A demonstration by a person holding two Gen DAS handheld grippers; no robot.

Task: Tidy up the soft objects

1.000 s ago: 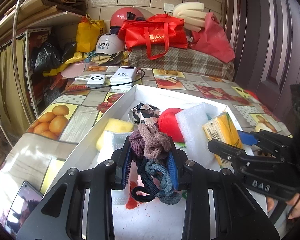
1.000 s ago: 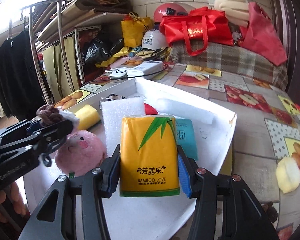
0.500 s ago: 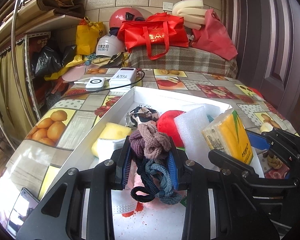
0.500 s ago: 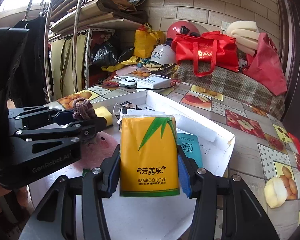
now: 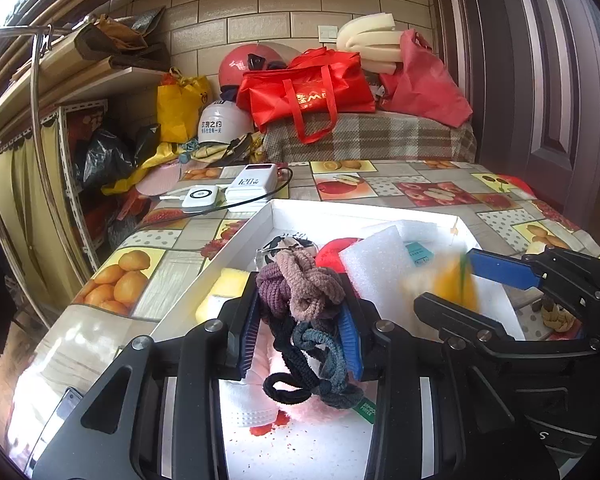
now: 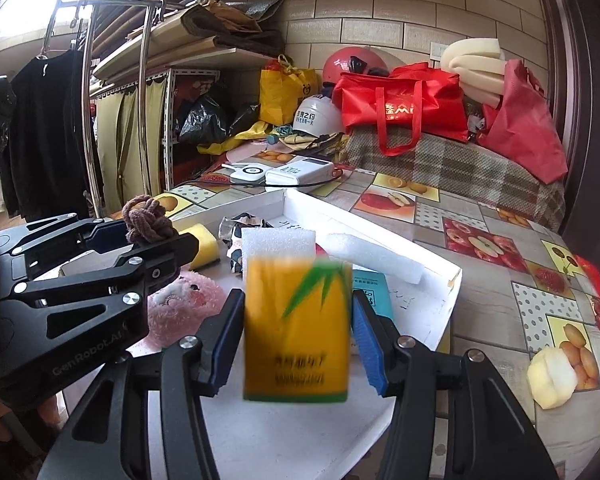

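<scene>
Gripper [image 6: 296, 334] releasing tissues [image 6: 296, 328] over box [image 6: 428, 312].

Black gripper [image 6: 298, 340], blue ribbed pads [image 6: 366, 346]

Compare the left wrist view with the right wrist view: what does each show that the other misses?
Left wrist only: dark hair ties dangling below the left claw, and a white mask under it.

Right wrist only: black clothes on a rail, and a clear gap beside the blurred yellow tissue pack as the right claw is opening.

Both: white tray, foam block, pink plush, red bag, both claws.
</scene>
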